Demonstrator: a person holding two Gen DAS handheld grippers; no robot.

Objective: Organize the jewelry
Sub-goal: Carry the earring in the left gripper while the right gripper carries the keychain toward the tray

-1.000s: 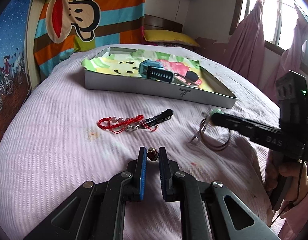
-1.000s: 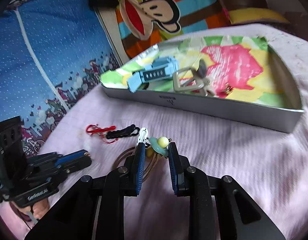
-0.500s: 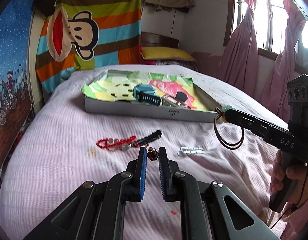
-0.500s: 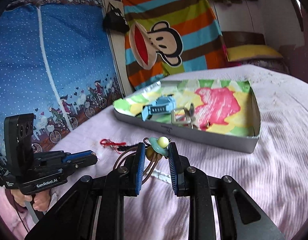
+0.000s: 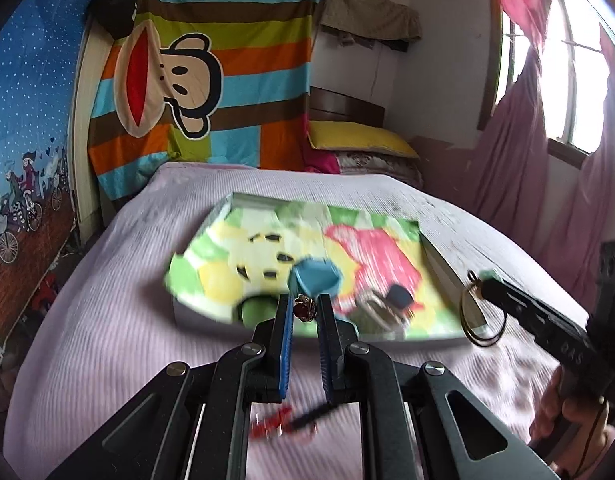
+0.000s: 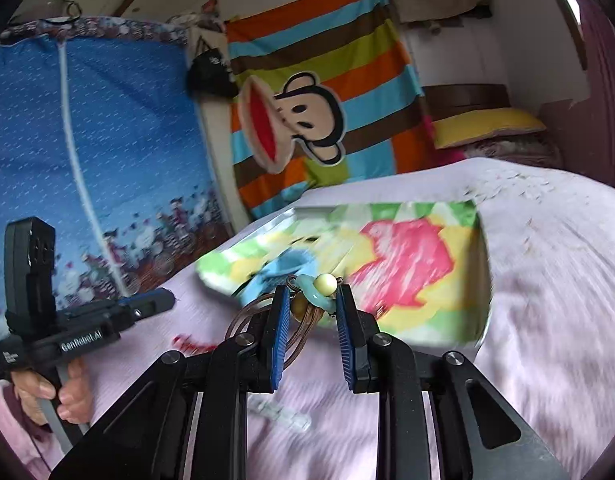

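From the left wrist view, the left gripper (image 5: 305,306) is nearly closed on a small red-stoned ring (image 5: 304,307), pinched right at the tips of its blue pads and held above the near wall of the tray (image 5: 439,270) on the bed (image 5: 107,332). A blue watch (image 5: 316,278) and a buckle-like piece already lie on the tray's colourful lining. A red bracelet and a black piece (image 5: 291,424) are still on the bedspread below. To the right, the right gripper (image 5: 485,286) carries a brown cord loop (image 5: 473,320) beside the tray's corner.

From the right wrist view, the right gripper (image 6: 311,298) is partly closed on a beaded charm (image 6: 317,290) with the brown cords (image 6: 263,320) dangling under it, short of the tray (image 6: 483,248). A pale clasp (image 6: 279,414) lies on the bed beneath.

The ring sits at the very pad tips, so a jolt or early opening could drop it onto the bedspread instead of the tray. The loose cords could snag the tray wall.

A second ago both grippers were low over the bed among the loose pieces; both have since risen and swung toward the tray, grips unchanged.
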